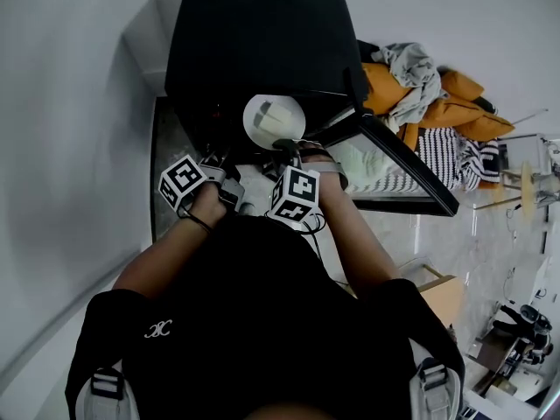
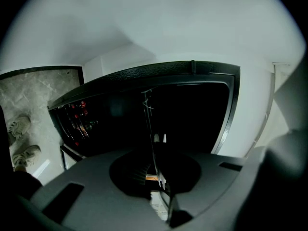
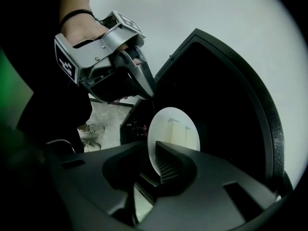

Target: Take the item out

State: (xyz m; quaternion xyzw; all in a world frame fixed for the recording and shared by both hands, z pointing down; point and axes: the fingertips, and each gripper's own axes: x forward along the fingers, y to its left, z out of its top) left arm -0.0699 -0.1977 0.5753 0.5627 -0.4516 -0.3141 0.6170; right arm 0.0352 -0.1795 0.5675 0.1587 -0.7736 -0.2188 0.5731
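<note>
— What has the right claw (image 3: 151, 150) got?

— I have it clamped on the rim of the plate (image 3: 175, 129), the jaws only as far apart as the rim is thick. The plate stands straight ahead of the claw, with the dark mouth of the oven (image 3: 231, 90) just beyond it.

— And the left claw (image 2: 159, 139)?

— Up and to the left of the right one, jaws barely apart. I see nothing between them.

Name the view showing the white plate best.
The right gripper view: the white plate faces the camera, rim held in the right gripper. The head view shows it small; the left gripper view doesn't clearly show it.
</note>
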